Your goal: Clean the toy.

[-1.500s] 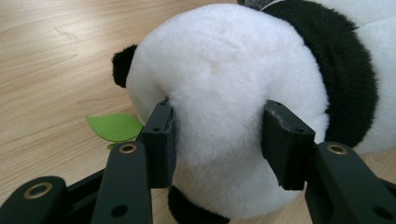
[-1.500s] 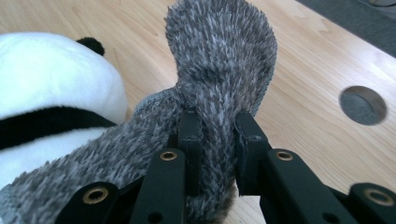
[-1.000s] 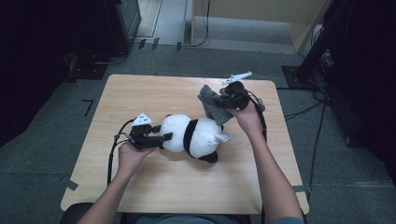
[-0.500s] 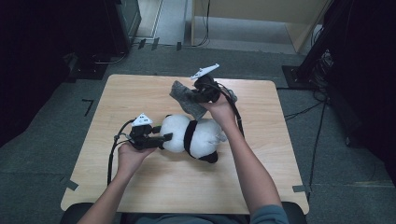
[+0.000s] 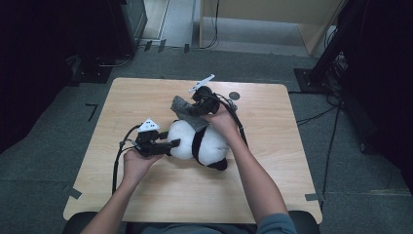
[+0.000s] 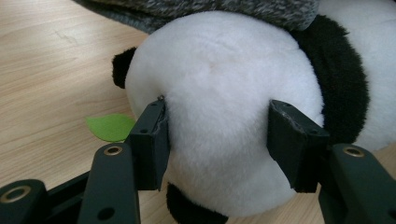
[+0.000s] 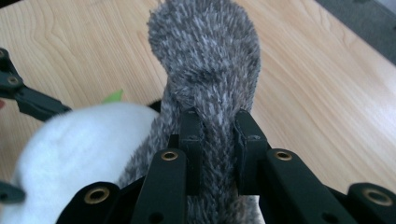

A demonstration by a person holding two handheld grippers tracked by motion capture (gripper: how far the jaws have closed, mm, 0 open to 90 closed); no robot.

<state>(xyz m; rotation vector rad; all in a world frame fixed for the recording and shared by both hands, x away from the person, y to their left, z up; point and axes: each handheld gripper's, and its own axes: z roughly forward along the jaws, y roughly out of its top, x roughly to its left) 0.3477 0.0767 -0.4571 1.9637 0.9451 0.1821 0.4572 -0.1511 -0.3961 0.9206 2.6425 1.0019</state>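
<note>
A wooden table (image 5: 146,195) stands on a grey floor (image 5: 44,146). Bits of dark tape (image 5: 74,193) stick at its corners. A small dark round spot (image 5: 234,95) sits near its far edge. Black cables (image 5: 311,117) lie on the floor.

1. The plush panda (image 5: 202,144) fills the table's (image 5: 146,195) centre, blocking passage there.
2. The grey knit piece (image 5: 187,111) hangs at its 11 o'clock.
3. Bare wood lies from 4 to 8 o'clock.
</note>
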